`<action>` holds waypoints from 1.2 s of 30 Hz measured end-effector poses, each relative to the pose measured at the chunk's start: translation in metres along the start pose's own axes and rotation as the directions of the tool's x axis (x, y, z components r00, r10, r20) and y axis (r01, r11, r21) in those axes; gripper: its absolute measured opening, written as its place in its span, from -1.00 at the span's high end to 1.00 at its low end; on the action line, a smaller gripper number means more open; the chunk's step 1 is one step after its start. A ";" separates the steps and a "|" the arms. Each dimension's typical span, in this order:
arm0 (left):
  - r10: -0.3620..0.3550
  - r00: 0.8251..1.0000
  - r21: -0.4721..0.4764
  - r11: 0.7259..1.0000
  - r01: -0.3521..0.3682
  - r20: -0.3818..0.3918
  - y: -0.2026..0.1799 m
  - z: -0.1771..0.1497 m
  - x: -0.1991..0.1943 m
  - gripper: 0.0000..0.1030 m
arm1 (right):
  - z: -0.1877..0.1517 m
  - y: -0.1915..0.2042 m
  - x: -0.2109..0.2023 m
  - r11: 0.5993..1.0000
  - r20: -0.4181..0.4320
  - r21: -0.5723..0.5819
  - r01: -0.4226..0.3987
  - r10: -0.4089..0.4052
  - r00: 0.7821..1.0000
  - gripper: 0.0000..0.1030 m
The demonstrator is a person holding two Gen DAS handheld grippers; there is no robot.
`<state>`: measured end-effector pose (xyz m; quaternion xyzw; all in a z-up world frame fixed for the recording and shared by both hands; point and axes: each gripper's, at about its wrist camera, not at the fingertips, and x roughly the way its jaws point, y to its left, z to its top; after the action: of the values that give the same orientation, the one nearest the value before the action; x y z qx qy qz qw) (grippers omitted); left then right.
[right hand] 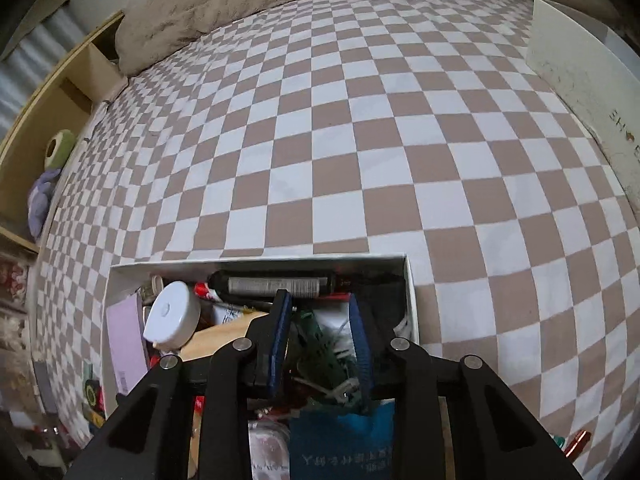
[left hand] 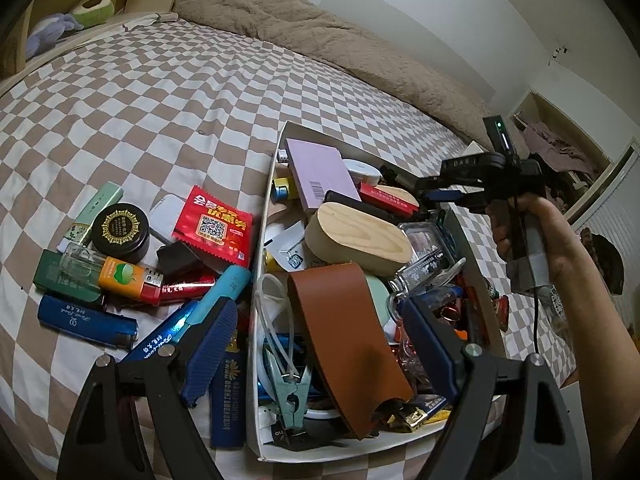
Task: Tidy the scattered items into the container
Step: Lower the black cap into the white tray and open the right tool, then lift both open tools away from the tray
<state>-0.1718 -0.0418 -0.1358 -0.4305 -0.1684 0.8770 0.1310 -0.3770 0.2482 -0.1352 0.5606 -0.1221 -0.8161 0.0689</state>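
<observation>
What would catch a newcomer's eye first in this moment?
The overflowing white box on the checkered bedspread, with a brown leather strap and a wooden oval case on top. Left of it lies a heap of lighters, with a red packet and a black round tin.

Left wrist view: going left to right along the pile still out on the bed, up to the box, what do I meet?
Blue lighter → black round tin → orange lighter → red QR packet → white box wall.
</observation>
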 end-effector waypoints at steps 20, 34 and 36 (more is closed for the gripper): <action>0.051 0.998 0.051 0.997 -0.053 0.035 -0.016 -0.001 -0.016 -0.82 | -0.058 0.016 -0.088 0.992 0.150 -0.114 -0.049 0.065 0.987 0.39; 0.051 0.997 0.126 0.990 -0.059 0.066 -0.040 -0.002 -0.034 -1.00 | -0.142 0.009 -0.149 0.971 0.320 -0.239 0.027 0.052 0.946 -1.00; 0.058 0.995 0.132 0.989 -0.068 0.077 -0.044 -0.002 -0.038 -1.00 | -0.151 0.007 -0.157 0.971 0.346 -0.239 0.028 0.059 0.936 -1.00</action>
<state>-0.1438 -0.0158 -0.0923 -0.3934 -0.1000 0.9052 0.1258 -0.1798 0.2620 -0.0433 0.3927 -0.0372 -0.9111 0.1199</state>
